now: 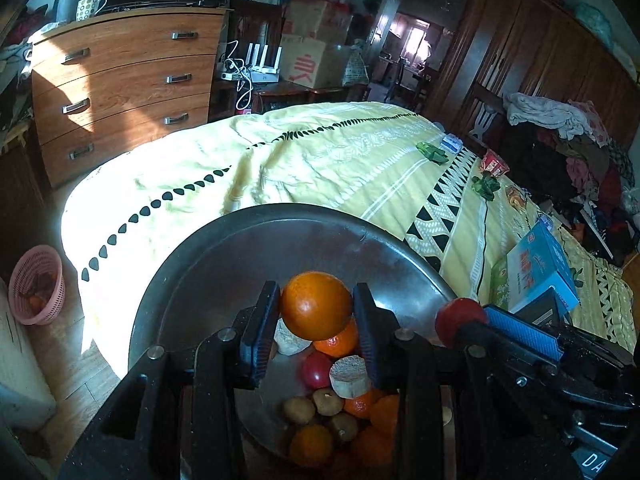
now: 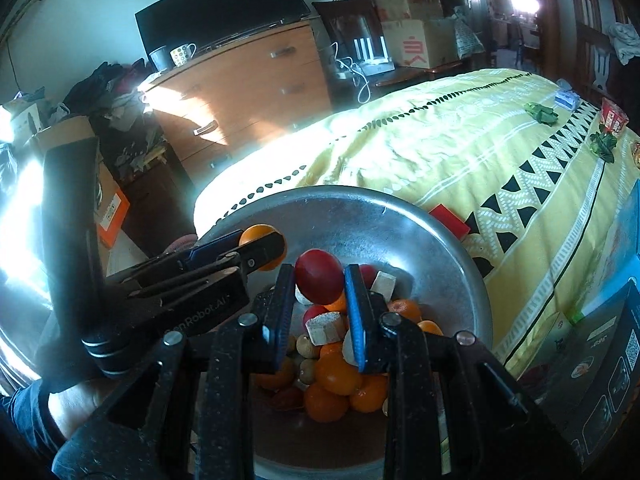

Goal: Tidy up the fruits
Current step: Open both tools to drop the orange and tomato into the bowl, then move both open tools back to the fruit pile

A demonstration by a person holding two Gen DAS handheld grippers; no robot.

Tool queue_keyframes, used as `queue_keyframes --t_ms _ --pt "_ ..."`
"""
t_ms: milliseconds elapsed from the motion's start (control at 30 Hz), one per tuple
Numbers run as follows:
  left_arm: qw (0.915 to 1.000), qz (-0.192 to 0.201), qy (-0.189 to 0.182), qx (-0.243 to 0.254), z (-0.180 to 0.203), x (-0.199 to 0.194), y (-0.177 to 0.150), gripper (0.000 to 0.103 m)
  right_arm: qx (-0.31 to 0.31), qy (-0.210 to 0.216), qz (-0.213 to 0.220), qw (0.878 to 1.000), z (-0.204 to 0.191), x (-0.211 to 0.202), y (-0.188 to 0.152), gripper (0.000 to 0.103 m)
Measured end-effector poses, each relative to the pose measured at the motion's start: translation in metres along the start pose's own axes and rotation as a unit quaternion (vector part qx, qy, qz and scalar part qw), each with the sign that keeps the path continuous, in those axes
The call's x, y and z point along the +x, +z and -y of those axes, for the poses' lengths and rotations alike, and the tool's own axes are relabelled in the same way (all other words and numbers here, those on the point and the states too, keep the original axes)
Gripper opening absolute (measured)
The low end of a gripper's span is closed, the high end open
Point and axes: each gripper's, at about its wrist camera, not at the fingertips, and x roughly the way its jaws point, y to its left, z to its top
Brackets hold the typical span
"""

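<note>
Over the near edge of the round steel basin (image 1: 192,280), left gripper (image 1: 316,308) has its jaws narrow, clamped on a round orange fruit (image 1: 316,306), pads pressing both sides. Right gripper (image 2: 320,284) is just beside it, to its right, jaws nearly closed on a dark red round fruit (image 2: 318,278); in the left wrist view that red fruit pokes out at the tip of its blue-padded fingers (image 1: 520,330).

Both fruits hang above the pile in the basin: more oranges (image 2: 336,374), small brown round fruits (image 1: 298,410), another red one (image 1: 316,370), pale cut chunks (image 2: 322,326).

Basin sits on a bed with a yellow patterned cover (image 1: 320,160). Blue box (image 1: 540,264) on the bed at right, red block (image 2: 450,218) behind the basin rim. Pink mesh basket (image 1: 38,284) on the floor far left, wooden chest of drawers (image 1: 120,88) beyond.

Gripper frames hide the near part of the pile. Basket contents too small to make out.
</note>
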Motion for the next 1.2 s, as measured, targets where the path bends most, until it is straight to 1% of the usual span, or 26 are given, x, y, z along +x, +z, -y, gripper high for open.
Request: queue_keyframes --t_ms 33,100,133,167,200,233,267,300,367,433,467,500,533,567,600,667,700,733,767,800,867,933,1000,1067,1133,1200 --pt "1.0 -0.002 0.0 -0.005 -0.002 0.001 0.0 0.038 0.001 -0.004 0.003 1.0 -0.001 0.0 0.0 0.026" --pt "0.9999 -0.003 0.0 -0.012 -0.005 0.001 0.0 0.044 0.007 -0.007 0.008 1.0 0.002 -0.004 0.001 0.027" --pt "0.9999 -0.001 0.003 -0.014 -0.005 0.0 0.0 0.053 0.01 -0.009 0.011 1.0 0.004 -0.006 0.002 0.027" --pt "0.9999 0.001 0.003 -0.014 -0.005 -0.002 0.001 0.057 0.011 -0.013 0.015 1.0 0.006 -0.01 0.002 0.032" --pt "0.9999 0.004 0.002 -0.014 -0.004 -0.005 0.001 0.057 0.013 -0.017 0.023 1.0 0.007 -0.016 0.003 0.044" --pt "0.9999 0.005 0.002 -0.013 -0.002 -0.007 0.002 0.058 0.013 -0.02 0.032 0.999 0.007 -0.023 0.003 0.051" --pt "0.9999 0.004 0.002 -0.012 0.001 -0.009 0.003 0.06 0.013 -0.022 0.046 0.999 0.008 -0.033 0.004 0.06" --pt "0.9999 0.004 0.001 -0.011 0.004 -0.011 0.004 0.061 0.012 -0.026 0.059 0.998 0.009 -0.043 0.005 0.066" --pt "0.9999 0.012 0.001 -0.006 0.015 -0.019 0.006 0.061 0.007 -0.036 0.085 0.996 0.012 -0.067 0.004 0.071" --pt "0.9992 0.035 -0.003 0.019 0.037 -0.035 0.009 0.061 0.003 -0.054 0.117 0.992 0.017 -0.094 0.0 0.074" --pt "0.998 0.05 -0.008 0.037 0.052 -0.046 0.009 0.061 0.003 -0.068 0.138 0.988 0.02 -0.11 -0.005 0.077" --pt "0.9964 0.062 -0.017 0.054 0.066 -0.055 0.009 0.062 0.007 -0.089 0.167 0.982 0.027 -0.133 -0.014 0.083" --pt "0.9937 0.078 -0.028 0.076 0.086 -0.066 0.008 0.067 0.014 -0.107 0.187 0.976 0.034 -0.148 -0.021 0.087" --pt "0.9902 0.092 -0.04 0.097 0.106 -0.077 0.005 0.076 0.027 -0.133 0.21 0.968 0.045 -0.169 -0.033 0.096" --pt "0.9854 0.108 -0.056 0.119 0.129 -0.089 0.0 0.081 0.044 -0.159 0.231 0.959 0.059 -0.189 -0.047 0.101" --pt "0.9724 0.14 -0.09 0.164 0.178 -0.113 -0.017 0.102 0.078 -0.208 0.248 0.943 0.09 -0.221 -0.076 0.102" --pt "0.9658 0.152 -0.105 0.182 0.199 -0.122 -0.025 0.103 0.095 -0.233 0.25 0.935 0.106 -0.235 -0.094 0.102" --pt "0.958 0.158 -0.13 0.201 0.222 -0.129 -0.036 0.103 0.113 -0.258 0.246 0.927 0.124 -0.246 -0.111 0.103" --pt "0.9508 0.154 -0.158 0.218 0.243 -0.133 -0.047 0.103 0.132 -0.282 0.233 0.921 0.142 -0.255 -0.13 0.103" --pt "0.9443 0.138 -0.187 0.233 0.265 -0.133 -0.061 0.103 0.153 -0.304 0.212 0.916 0.162 -0.26 -0.148 0.103" --pt "0.9316 0.09 -0.234 0.263 0.309 -0.123 -0.093 0.103 0.19 -0.336 0.16 0.908 0.198 -0.262 -0.186 0.103" --pt "0.9228 0.044 -0.253 0.288 0.343 -0.103 -0.125 0.103 0.216 -0.358 0.107 0.902 0.226 -0.256 -0.22 0.103" --pt "0.9208 -0.008 -0.248 0.301 0.366 -0.073 -0.155 0.103 0.242 -0.368 0.052 0.896 0.253 -0.245 -0.253 0.103" --pt "0.9232 -0.061 -0.231 0.301 0.377 -0.035 -0.181 0.103 0.256 -0.37 0.011 0.893 0.273 -0.234 -0.276 0.103" --pt "0.9273 -0.089 -0.201 0.303 0.376 -0.004 -0.2 0.103 0.258 -0.369 -0.014 0.893 0.285 -0.225 -0.287 0.103" --pt "0.9328 -0.104 -0.165 0.303 0.374 0.024 -0.213 0.103 0.259 -0.365 -0.031 0.894 0.295 -0.218 -0.297 0.103"
